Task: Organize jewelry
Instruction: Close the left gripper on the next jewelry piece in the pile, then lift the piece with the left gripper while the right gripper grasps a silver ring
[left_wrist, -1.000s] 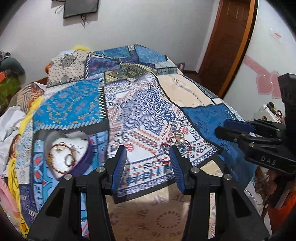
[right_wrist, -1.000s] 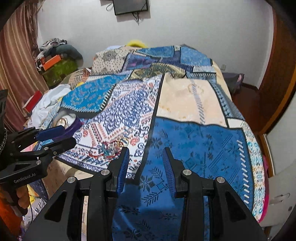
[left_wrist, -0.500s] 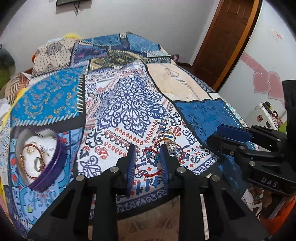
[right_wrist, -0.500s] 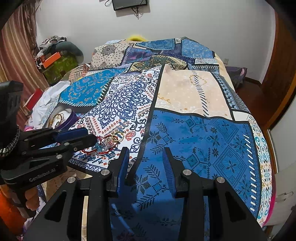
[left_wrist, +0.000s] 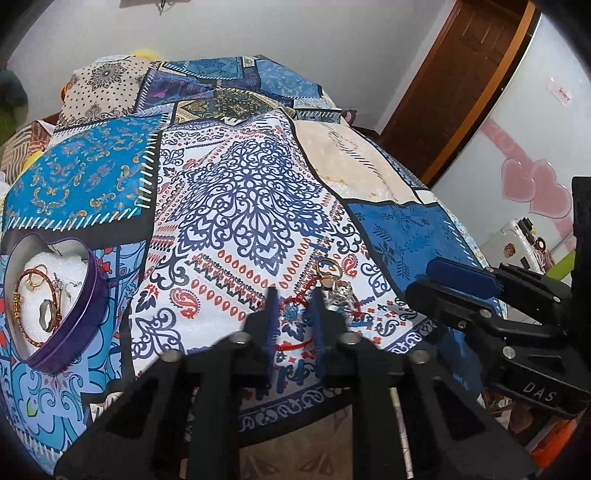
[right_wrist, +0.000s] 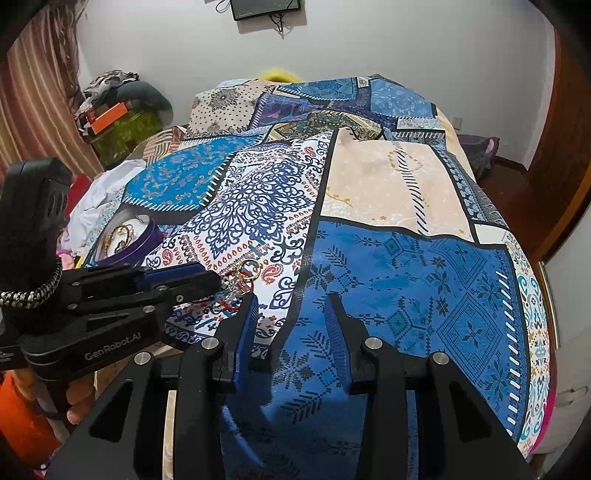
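1. Fingers of the left gripper (left_wrist: 292, 314) have just been closing and now look pinched nearly together over the small heap of jewelry on the bed; a loop of the red cord bracelet (left_wrist: 295, 341) runs between them, so they seem to have it, though the contact itself is hard to see.
2. Right gripper (right_wrist: 291, 325) hovers partly open above the blue patch of the bedspread (right_wrist: 406, 266), holding nothing.
3. Beside the cord lie a gold ring (left_wrist: 328, 266) and a sparkly silver piece (left_wrist: 341, 293), touching or tangled with it.
4. To do this step well, lift slowly and watch whether those neighbours come along; if they do, I would steady them with the free gripper.
5. Carry the bracelet left to the heart-shaped tin (left_wrist: 94, 295), which already holds bangles, and release it low inside.
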